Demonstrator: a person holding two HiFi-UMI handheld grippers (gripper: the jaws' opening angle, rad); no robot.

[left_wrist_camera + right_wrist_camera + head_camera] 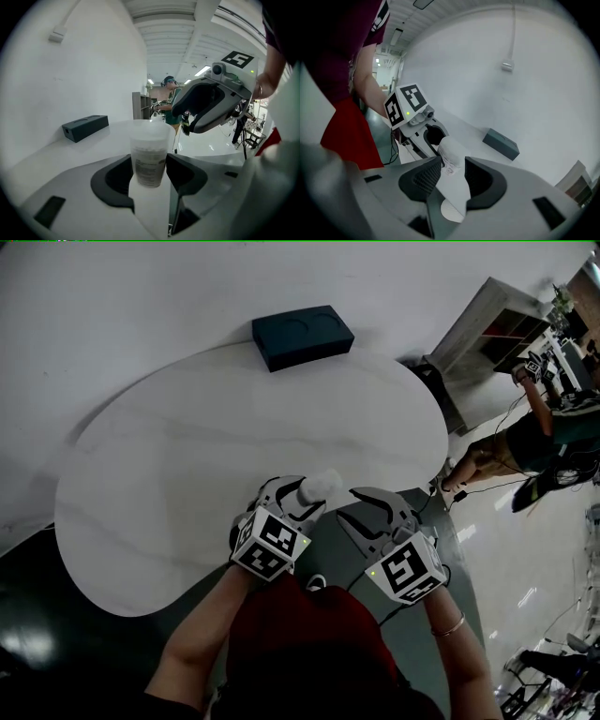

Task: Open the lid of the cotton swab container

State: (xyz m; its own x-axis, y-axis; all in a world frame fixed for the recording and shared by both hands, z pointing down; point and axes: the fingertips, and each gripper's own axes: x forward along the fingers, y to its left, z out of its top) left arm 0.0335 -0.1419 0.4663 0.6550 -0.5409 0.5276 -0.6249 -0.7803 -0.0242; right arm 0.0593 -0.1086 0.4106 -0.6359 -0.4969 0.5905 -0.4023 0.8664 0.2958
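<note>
The cotton swab container [321,486] is a small translucent plastic tub with a printed label [149,165]. My left gripper [298,501] is shut on its lower body and holds it in the air over the table's near edge. Its top end points away from that gripper. My right gripper [361,507] stands open just to the right, with its fingertips close to the top of the container but not pressing on it. In the right gripper view the container [449,157] shows in line with the gap between the jaws, with the left gripper [432,136] behind it.
The white oval table [187,446] stands against a white wall, with a dark rectangular box [302,336] at its far edge. On the floor to the right are a shelf unit [487,324], a person [525,442] and cables.
</note>
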